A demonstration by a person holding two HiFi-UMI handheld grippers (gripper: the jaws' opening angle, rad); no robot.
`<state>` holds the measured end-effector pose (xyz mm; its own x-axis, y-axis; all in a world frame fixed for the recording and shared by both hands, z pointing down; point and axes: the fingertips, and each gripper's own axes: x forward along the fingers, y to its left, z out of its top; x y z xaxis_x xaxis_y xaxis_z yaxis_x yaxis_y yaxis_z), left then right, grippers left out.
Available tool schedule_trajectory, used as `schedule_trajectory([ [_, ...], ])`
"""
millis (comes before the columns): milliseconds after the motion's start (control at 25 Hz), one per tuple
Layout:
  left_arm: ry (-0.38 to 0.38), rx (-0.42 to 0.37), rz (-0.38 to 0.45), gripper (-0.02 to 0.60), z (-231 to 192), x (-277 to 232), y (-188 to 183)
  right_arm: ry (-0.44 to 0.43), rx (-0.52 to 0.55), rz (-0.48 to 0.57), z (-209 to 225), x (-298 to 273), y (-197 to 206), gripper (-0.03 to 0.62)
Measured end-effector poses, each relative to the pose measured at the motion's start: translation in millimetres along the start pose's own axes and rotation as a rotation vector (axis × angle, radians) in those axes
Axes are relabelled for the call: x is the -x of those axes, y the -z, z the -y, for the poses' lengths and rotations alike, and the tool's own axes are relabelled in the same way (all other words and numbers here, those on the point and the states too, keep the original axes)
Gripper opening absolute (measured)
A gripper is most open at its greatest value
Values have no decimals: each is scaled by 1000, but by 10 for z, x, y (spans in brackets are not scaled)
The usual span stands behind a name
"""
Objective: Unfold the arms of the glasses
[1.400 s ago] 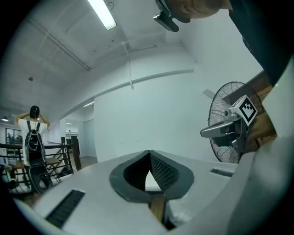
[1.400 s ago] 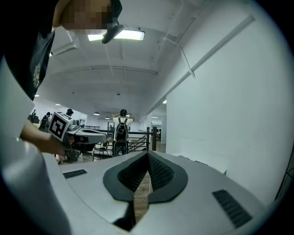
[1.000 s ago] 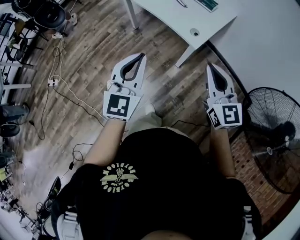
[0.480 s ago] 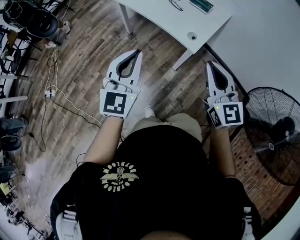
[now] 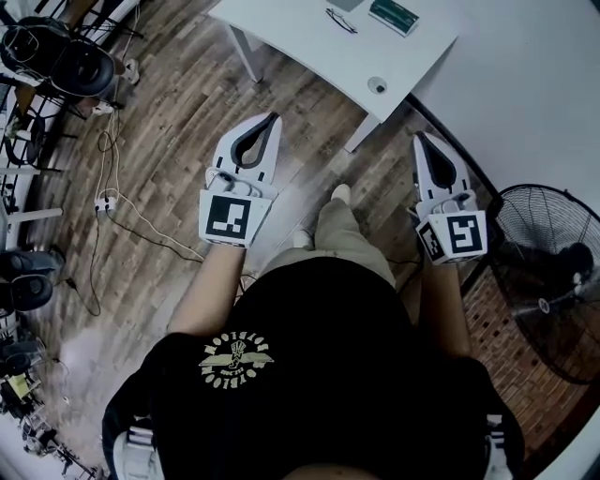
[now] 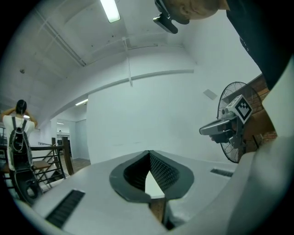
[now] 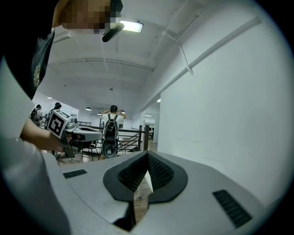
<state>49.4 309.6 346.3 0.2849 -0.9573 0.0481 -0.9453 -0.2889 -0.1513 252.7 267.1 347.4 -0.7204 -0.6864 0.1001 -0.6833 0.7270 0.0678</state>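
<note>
Wood planks make up the floor (image 5: 178, 103) beneath you in the head view. Dark office chairs (image 5: 70, 56) stand at ten o'clock, and a pale cable (image 5: 157, 232) trails over the planks at nine o'clock.

Your left gripper (image 5: 274, 117) reaches out level over the floor at about eleven o'clock. In the left gripper view its fingers (image 6: 163, 172) meet at the tips and are closed on nothing. Only a leaf-shaped gap shows between the ribbed pads behind the tips.

Your shoe (image 5: 340, 193) shows between the two grippers.

The glasses (image 5: 339, 19) lie on the white surface (image 5: 309, 56) at twelve o'clock, well apart from both grippers. They are too small here to tell how their arms are set. A green rectangular object (image 5: 394, 14) lies at their three o'clock. A small round fitting (image 5: 377, 84) sits near the surface's near edge.

Your right gripper (image 5: 419, 138) points out at one o'clock, near the surface's corner but not over it. In the right gripper view its fingers (image 7: 158, 172) are likewise pressed together at the tips, with nothing between them.

A black floor fan (image 5: 553, 272) stands at three o'clock, below the white wall (image 5: 525, 84).
</note>
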Motion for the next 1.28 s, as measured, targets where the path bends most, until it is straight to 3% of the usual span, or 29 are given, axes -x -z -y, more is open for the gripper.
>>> schedule_trajectory([
  [440,-99,43,3,6,-454,-264,-84,-59,-15,-39,215,-485,86,-2],
  [640,-105,45,28,6,-454,-418,-64,-75,-1,-38,343,-644,56,-2],
  [1080,-113,82,-8,6,-536,-862,145,-125,-6,-50,657,-1122,131,-2],
  [1280,-105,74,3,6,-544,-1130,50,-134,-12,-21,872,-1268,58,-2],
])
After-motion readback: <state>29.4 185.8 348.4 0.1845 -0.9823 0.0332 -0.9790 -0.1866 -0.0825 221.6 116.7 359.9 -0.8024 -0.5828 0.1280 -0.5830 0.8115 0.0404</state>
